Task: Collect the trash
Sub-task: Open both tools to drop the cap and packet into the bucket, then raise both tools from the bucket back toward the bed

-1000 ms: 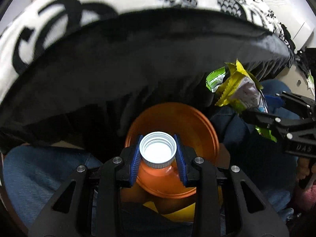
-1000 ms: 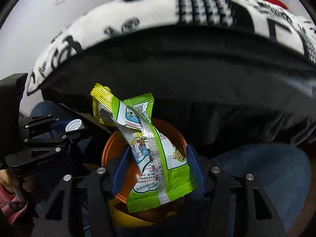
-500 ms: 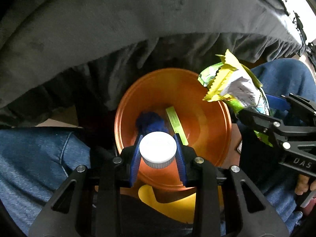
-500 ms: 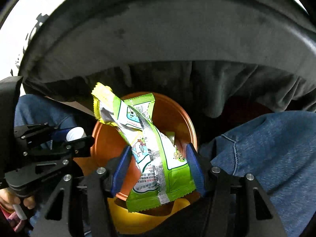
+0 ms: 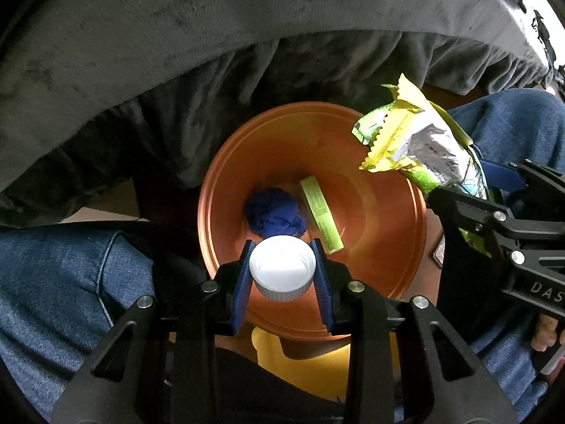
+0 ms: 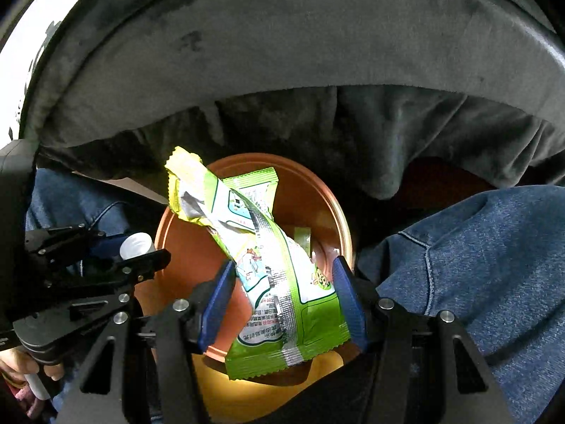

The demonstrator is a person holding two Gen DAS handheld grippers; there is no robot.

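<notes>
dark bedding (image 5: 176, 53) fills the background; an orange bin (image 5: 381, 247) is partly hidden by the left tongs (image 5: 282, 275) clamped on a white cap (image 5: 282, 270), top facing the camera, and the right tongs (image 6: 282, 304) clamped on a green wrapper (image 6: 275, 282), long axis leaning up-left.

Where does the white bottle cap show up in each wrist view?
Left wrist: the white bottle cap sits low and centre, between the left gripper fingers.
Right wrist: at the left edge, small, in that same gripper.
Shared landmark: the orange bin beneath both grippers, seen in both views.
</notes>
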